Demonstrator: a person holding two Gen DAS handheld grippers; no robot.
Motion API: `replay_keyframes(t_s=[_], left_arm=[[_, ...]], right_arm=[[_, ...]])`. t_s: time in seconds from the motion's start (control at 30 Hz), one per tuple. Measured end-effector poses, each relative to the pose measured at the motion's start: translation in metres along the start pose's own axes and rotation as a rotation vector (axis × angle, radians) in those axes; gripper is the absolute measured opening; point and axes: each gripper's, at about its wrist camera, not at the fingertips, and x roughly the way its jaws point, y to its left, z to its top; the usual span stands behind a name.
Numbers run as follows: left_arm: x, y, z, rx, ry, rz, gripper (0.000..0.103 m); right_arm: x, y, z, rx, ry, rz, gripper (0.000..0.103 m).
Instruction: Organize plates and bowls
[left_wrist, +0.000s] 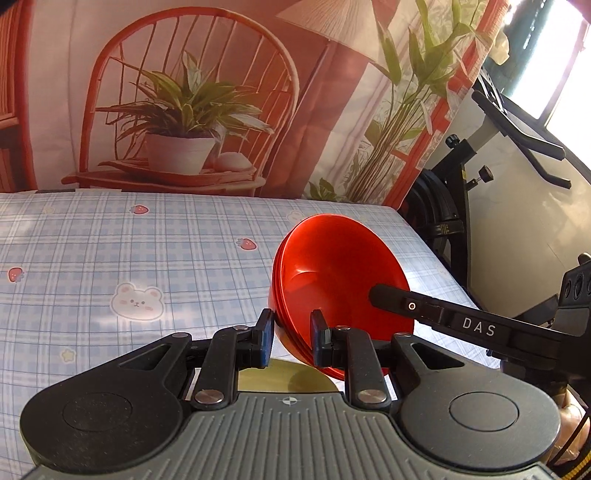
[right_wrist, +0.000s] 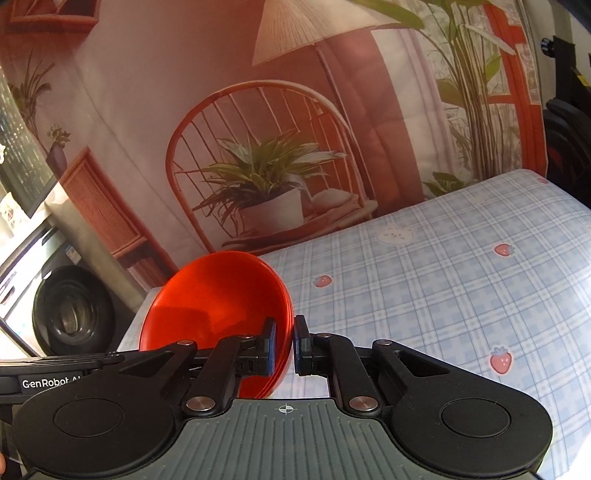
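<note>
A stack of red bowls (left_wrist: 332, 273) is held tilted above the checked tablecloth (left_wrist: 110, 258). My left gripper (left_wrist: 291, 339) is shut on the stack's near rim, one finger outside and one inside. My right gripper (right_wrist: 284, 343) is shut on the opposite rim of the same red bowls (right_wrist: 218, 299); its finger (left_wrist: 443, 317) shows inside the bowl in the left wrist view. A yellow-green plate (left_wrist: 295, 380) lies on the table below the bowls, mostly hidden by my left gripper.
The table runs back to a printed backdrop of a chair and plant (left_wrist: 177, 118). An exercise bike (left_wrist: 461, 192) stands off the table's right edge. A washing machine (right_wrist: 66, 314) stands beyond the left edge in the right wrist view.
</note>
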Motion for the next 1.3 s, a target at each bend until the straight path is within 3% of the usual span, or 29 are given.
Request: replay_keyframes(t_s=[0.5,0.8,1.3], left_arm=[[0.006,0.037,-0.044,-0.125,0.084,-0.017,0.022],[0.016,0.038,-0.066,-0.106,0.135,0.013,0.021],[0.018,0.044,-0.077,-0.104,0.145,0.055,0.021]], right_arm=[[0.021,0.017,-0.045,-0.021,0.147,-0.061,0.01],[0.024,0.016,-0.066,-0.028,0.206,-0.073,0.01],[0.033,0.018,-0.076,-0.024,0.254,-0.069,0.011]])
